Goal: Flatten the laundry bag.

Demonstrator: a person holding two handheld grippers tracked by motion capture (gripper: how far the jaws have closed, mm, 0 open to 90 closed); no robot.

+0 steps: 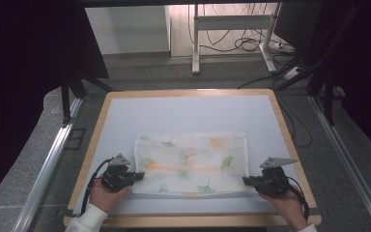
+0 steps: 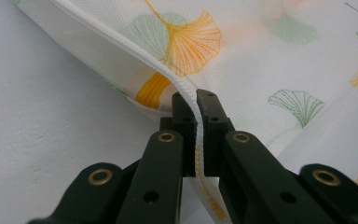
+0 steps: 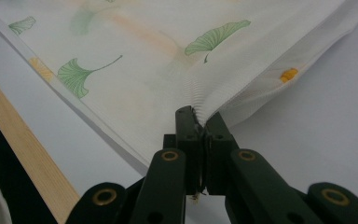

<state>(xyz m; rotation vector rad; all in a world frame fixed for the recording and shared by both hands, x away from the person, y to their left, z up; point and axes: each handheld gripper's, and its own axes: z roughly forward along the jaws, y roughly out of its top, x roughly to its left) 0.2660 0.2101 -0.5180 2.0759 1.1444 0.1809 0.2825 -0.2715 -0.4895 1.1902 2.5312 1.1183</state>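
Note:
A thin white cloth (image 1: 192, 162) printed with green and orange ginkgo leaves lies folded on the white tabletop (image 1: 183, 113). My left gripper (image 1: 137, 176) is shut on the cloth's left edge near its front corner. In the left gripper view the hemmed cloth edge (image 2: 186, 91) runs between the closed jaws of the left gripper (image 2: 198, 95). My right gripper (image 1: 245, 181) is shut on the cloth's front right corner. In the right gripper view the cloth (image 3: 135, 56) bunches into the closed right gripper (image 3: 199, 116).
The table has a wooden rim (image 1: 188, 221), and its near edge passes just in front of both hands. A metal stand (image 1: 232, 29) and cables (image 1: 244, 44) stand on the floor beyond the table. Rails (image 1: 46, 169) run along both sides.

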